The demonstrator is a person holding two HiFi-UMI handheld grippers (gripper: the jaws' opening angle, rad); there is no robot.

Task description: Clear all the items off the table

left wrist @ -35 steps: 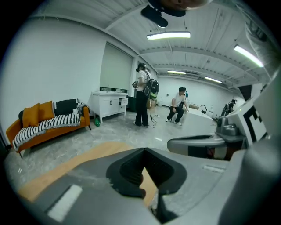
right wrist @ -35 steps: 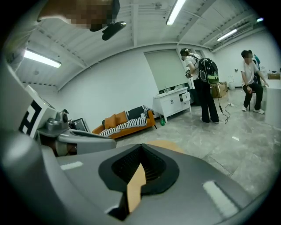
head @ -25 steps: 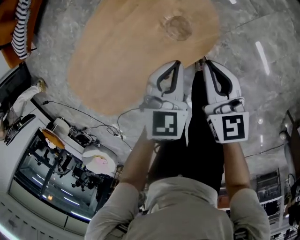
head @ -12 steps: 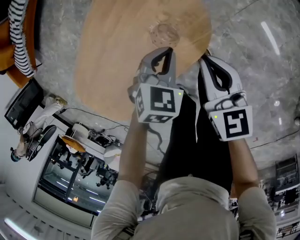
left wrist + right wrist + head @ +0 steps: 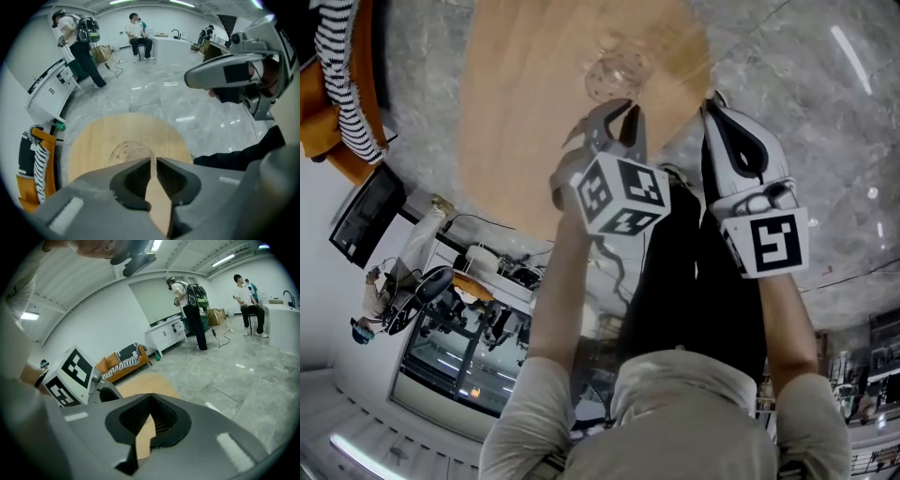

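Note:
A round wooden table (image 5: 534, 112) fills the top of the head view. On it lies one clear, round, dish-like item (image 5: 614, 73), hard to make out; it also shows faintly as the clear dish (image 5: 126, 152) just beyond the left jaws. My left gripper (image 5: 623, 103) hovers at the table's near edge, a little short of the dish, jaws shut on nothing. My right gripper (image 5: 712, 101) hangs beside it past the table's rim, over the floor, also shut and empty. In the right gripper view the table (image 5: 145, 380) lies ahead of the right gripper (image 5: 150, 399).
An orange bench with a striped cloth (image 5: 337, 84) stands left of the table. Cables (image 5: 487, 225) trail over the grey floor near a cluttered white counter (image 5: 441, 309). A person with a backpack (image 5: 79, 42), a seated person (image 5: 138, 35) and white cabinets (image 5: 51, 93) are farther off.
My left gripper has lifted and turned, its marker cube now tilted, and come closer to the clear dish. The right gripper has hardly moved. The table has slid slightly left in view.

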